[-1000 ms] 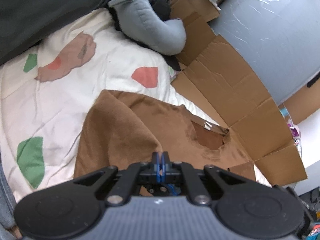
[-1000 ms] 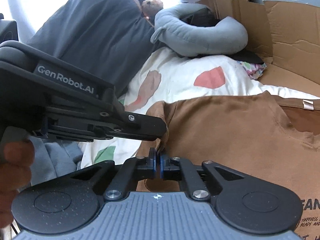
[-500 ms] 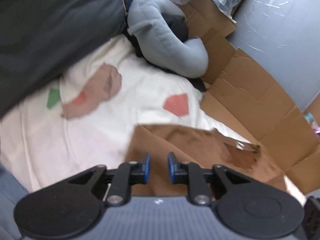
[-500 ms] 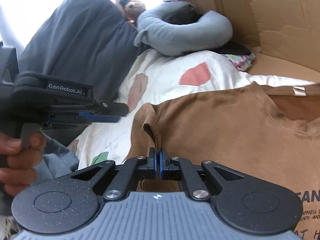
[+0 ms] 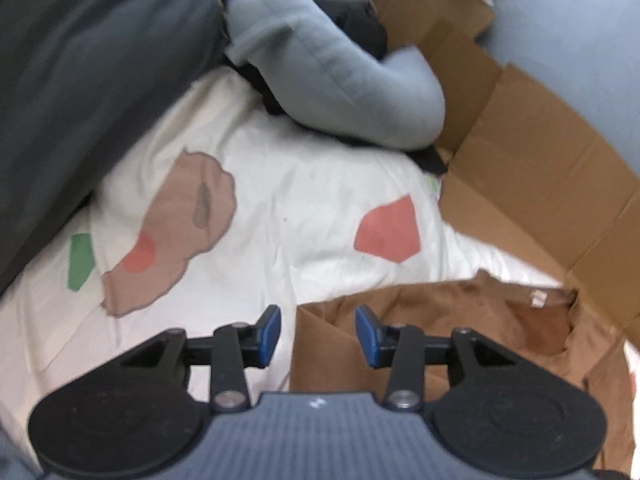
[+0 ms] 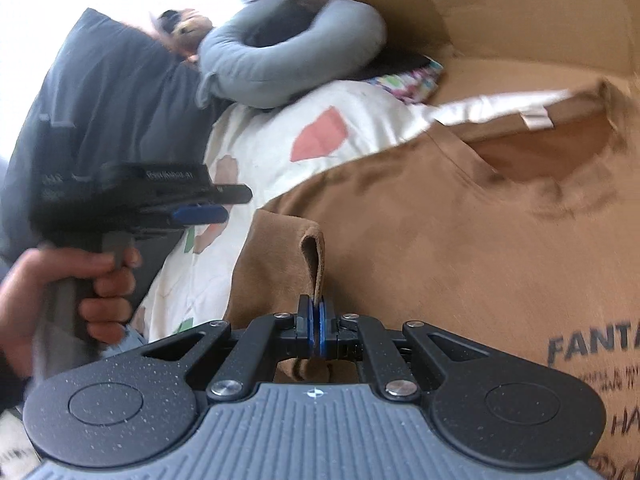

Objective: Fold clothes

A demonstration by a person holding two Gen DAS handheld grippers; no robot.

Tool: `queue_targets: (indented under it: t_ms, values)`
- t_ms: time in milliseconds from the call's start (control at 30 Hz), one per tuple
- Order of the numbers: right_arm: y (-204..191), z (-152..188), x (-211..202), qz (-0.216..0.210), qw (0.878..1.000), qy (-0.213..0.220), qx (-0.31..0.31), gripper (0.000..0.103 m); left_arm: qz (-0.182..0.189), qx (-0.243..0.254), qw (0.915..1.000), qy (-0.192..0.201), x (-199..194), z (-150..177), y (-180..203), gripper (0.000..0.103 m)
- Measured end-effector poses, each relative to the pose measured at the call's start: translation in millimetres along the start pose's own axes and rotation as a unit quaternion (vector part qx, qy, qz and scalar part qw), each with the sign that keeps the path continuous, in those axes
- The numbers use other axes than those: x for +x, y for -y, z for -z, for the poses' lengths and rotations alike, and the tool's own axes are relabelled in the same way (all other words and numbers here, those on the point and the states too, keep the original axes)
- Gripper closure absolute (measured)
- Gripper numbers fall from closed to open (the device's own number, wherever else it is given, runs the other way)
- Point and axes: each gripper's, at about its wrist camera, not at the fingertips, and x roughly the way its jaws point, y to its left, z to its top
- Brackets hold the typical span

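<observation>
A white bedsheet point(image 5: 312, 208) printed with red, green and tan patches covered the bed, with a dark grey pillow point(image 5: 80, 80) and a curved grey cushion point(image 5: 332, 80) at its far end and flattened cardboard point(image 5: 540, 168) along the side; on the sheet lay a brown T-shirt point(image 6: 420, 240), chest up with dark lettering showing, its neck opening and white label toward the cardboard; the shirt looked soft, light and limp, likely to sag and crease wherever it was lifted, so a hold on a doubled edge or seam seemed safer than on a single flat layer; the sleeve point(image 6: 280, 248) nearest the person was bunched and stood up in a small fold; the right gripper point(image 6: 315, 330) had its blue-padded tongs pressed together on that fold of sleeve cloth, a thin strip rising between them; the left gripper point(image 5: 318, 334), held in a hand point(image 6: 68, 292), hung above the shirt's shoulder edge with its tongs spread well apart and nothing between them; both views were blurred
</observation>
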Motion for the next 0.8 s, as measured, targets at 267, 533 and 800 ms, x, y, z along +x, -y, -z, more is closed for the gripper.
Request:
queue_targets:
  t_ms: [267,533,800]
  values:
    - [18,-1,-4,0.012,0.999,-0.011,0.041,0.102,-0.006,-0.002,0.9996,-0.027,26,-3,-2,0.063]
    - [32,7,2,0.016,0.998,-0.022,0.062,0.103,-0.013,0.009,0.9996,-0.024,33,-9,6,0.094]
    - [34,12,2,0.022,0.997,-0.035,0.065,0.103,-0.027,0.003,0.9996,-0.01,27,-16,8,0.095]
